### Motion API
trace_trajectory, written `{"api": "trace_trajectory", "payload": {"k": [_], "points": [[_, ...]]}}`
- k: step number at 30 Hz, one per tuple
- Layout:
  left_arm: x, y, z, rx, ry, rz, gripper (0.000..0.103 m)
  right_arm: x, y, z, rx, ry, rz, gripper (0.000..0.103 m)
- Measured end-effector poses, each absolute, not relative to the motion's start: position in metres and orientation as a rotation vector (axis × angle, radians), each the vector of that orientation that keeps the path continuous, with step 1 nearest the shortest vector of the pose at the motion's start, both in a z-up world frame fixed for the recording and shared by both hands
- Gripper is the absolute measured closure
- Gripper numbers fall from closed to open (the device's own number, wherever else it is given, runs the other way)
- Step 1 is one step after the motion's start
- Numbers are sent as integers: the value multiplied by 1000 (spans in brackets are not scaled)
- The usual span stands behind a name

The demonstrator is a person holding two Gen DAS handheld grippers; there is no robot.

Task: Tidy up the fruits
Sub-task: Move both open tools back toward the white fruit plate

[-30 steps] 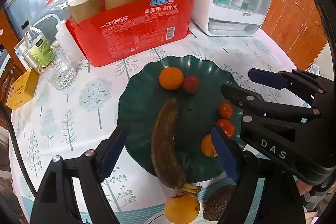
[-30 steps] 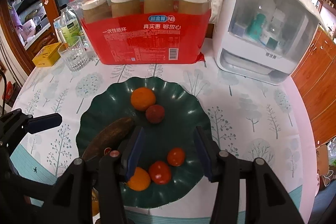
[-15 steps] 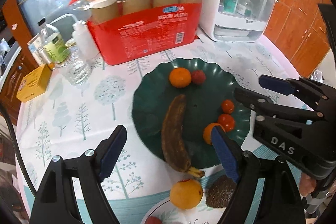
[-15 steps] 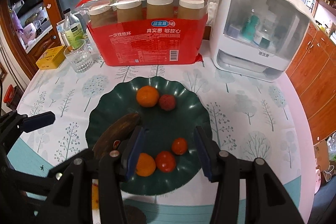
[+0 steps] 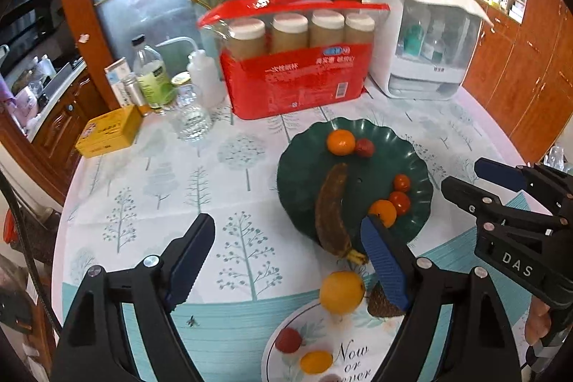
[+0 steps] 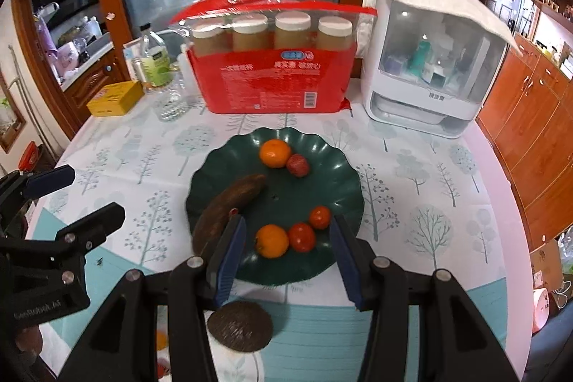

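At the back of the bench, which carries a cloth with printed trees, stands a red plastic pack of four white-capped jars. To its right is a white box with a clear front. To its left are a yellow carton, a clear drinking glass and some bottles.

The dark green scalloped plate lies in the middle of the bench. It holds a brown overripe banana, a round orange touching a dark red fruit, a second small orange and two red tomatoes.

Nearer to the cameras, a yellow round fruit and a dark rough fruit lie on the bench outside the plate, close to a small red fruit.

The left hand-held gripper is released and holds nothing, over the cloth left of the plate. The right hand-held gripper is also released and empty, and the small orange and one tomato show between its blue pads.
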State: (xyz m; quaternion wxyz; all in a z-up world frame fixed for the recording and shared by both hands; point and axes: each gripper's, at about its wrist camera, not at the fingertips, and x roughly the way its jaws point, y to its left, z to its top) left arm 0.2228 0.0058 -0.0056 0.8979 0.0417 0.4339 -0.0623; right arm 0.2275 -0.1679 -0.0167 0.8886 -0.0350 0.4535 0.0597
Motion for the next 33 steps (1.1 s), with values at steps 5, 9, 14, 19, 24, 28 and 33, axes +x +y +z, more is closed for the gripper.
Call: {"api": "trace_trajectory", "payload": {"k": [5,9,14,19,24,28,33], "points": [[196,18,13,65,860,-108,19,202,-162,2,-64,914,159,53],[173,33,22,45,834,-95,18,179,-154,7,-63,906,204,53],[147,53,13,19,848,-80,18,152,-138,1,-74,910,269,53],[120,71,-15,-11,894,-66,18,126,-122,-21,-87,944,317,53],[98,81,-57,-13,949,-39,18,99,-103,-63,-123,1015,373,53],[84,80,-89,18,988,-23,18,86,-88,-95,-148,1076,405,53],[80,80,-113,18,1027,-16,18,79,-74,-124,-136,1129,440,53]]}}
